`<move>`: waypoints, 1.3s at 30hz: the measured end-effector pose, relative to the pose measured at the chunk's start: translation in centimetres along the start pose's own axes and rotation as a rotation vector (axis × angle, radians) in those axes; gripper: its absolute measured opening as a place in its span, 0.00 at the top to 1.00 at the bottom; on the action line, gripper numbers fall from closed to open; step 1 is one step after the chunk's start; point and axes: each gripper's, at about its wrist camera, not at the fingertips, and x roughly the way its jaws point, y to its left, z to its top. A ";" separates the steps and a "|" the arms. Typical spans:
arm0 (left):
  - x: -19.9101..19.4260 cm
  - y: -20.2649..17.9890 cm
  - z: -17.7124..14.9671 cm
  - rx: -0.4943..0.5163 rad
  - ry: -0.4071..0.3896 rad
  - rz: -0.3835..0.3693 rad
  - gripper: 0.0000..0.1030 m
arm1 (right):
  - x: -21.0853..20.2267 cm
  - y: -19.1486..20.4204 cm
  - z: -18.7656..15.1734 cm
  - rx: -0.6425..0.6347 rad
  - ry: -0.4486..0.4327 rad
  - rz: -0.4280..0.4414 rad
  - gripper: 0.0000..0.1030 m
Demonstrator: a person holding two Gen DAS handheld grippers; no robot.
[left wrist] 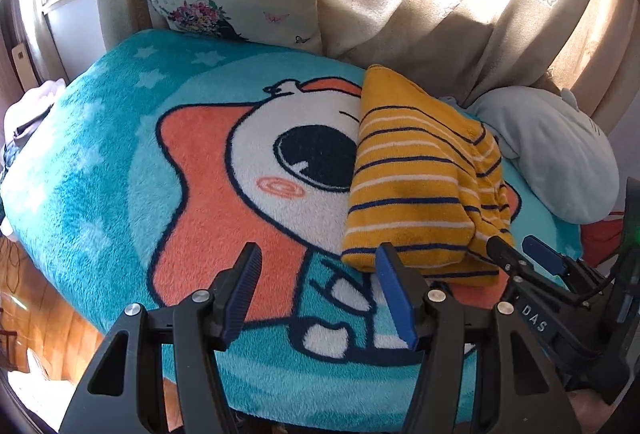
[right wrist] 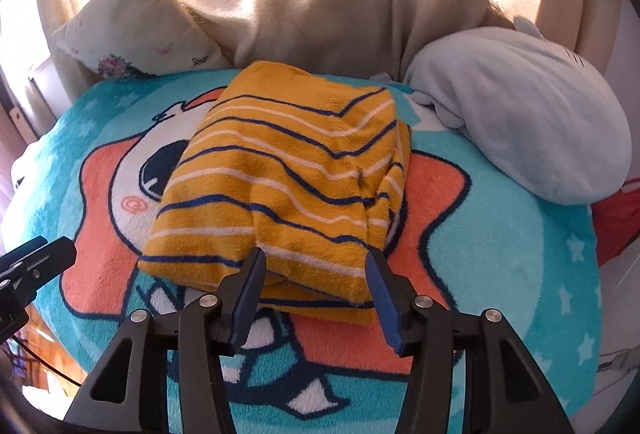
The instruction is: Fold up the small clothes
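The yellow striped garment (right wrist: pixel 280 177) is lying folded into a thick rectangle on the cartoon fleece blanket (right wrist: pixel 500 234), nearer the grey shark plush (right wrist: pixel 520 105) than the floral cushion (right wrist: pixel 132 29). The right gripper (right wrist: pixel 314 266) is sitting at the garment's near edge with its jaws standing apart, the top layer bulging between the tips but no pad pressing on it. The left gripper (left wrist: pixel 316 274) is hovering off the garment's near left corner, jaws apart and empty over bare blanket.

The fold looks close to finished, so the step in hand is probably tidying or a last fold. To do it well, each gripper should be taking all the layers at a near corner together, lifting evenly and laying the edge squarely onto the far one, so the layers slumping on the shark side are not dragged further askew.

Only the right wrist view is showing that slumped side and the whole shark plush. Only the left wrist view is showing the blanket's open stretch left of the garment, and the right gripper from outside.
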 end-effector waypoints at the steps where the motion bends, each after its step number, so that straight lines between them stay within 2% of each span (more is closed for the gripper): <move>1: -0.2 0.1 -0.1 -0.005 -0.005 0.000 0.43 | -0.1 0.3 0.0 -0.016 -0.002 -0.010 0.45; 7: -1.1 0.8 -0.3 -0.028 -0.021 -0.001 0.43 | 0.0 1.6 -0.1 -0.069 0.015 -0.033 0.45; 11: -2.0 0.7 -0.5 -0.005 -0.080 0.073 0.43 | -0.1 2.0 -0.2 -0.067 0.010 -0.025 0.45; 15: -4.2 -0.1 -0.6 0.061 -0.221 0.210 0.41 | -0.3 1.9 -0.3 -0.044 -0.012 -0.022 0.45; 20: -7.1 -0.5 -0.4 0.071 -0.418 0.392 0.17 | -0.6 1.2 0.0 0.016 -0.034 -0.003 0.45; 21: -7.8 -0.6 -0.3 0.066 -0.452 0.428 0.15 | -0.7 1.1 0.0 0.025 -0.043 0.002 0.44; 23: -8.9 -0.4 -0.2 0.049 -0.497 0.466 0.14 | -1.1 1.1 0.1 0.041 -0.067 0.014 0.44; 25: -9.7 -0.1 -0.1 0.029 -0.524 0.455 0.14 | -1.5 1.1 0.1 0.048 -0.089 0.023 0.43; 29: -9.8 0.3 0.3 0.020 -0.490 0.357 0.13 | -2.1 1.5 0.2 0.044 -0.100 0.020 0.41; 32: -8.7 -0.2 0.5 0.050 -0.447 0.339 0.12 | -2.0 1.5 0.2 0.046 -0.094 0.014 0.39; 39: -5.2 -0.5 0.0 0.074 -0.276 0.264 0.13 | -1.2 0.7 -0.7 0.082 -0.050 -0.015 0.39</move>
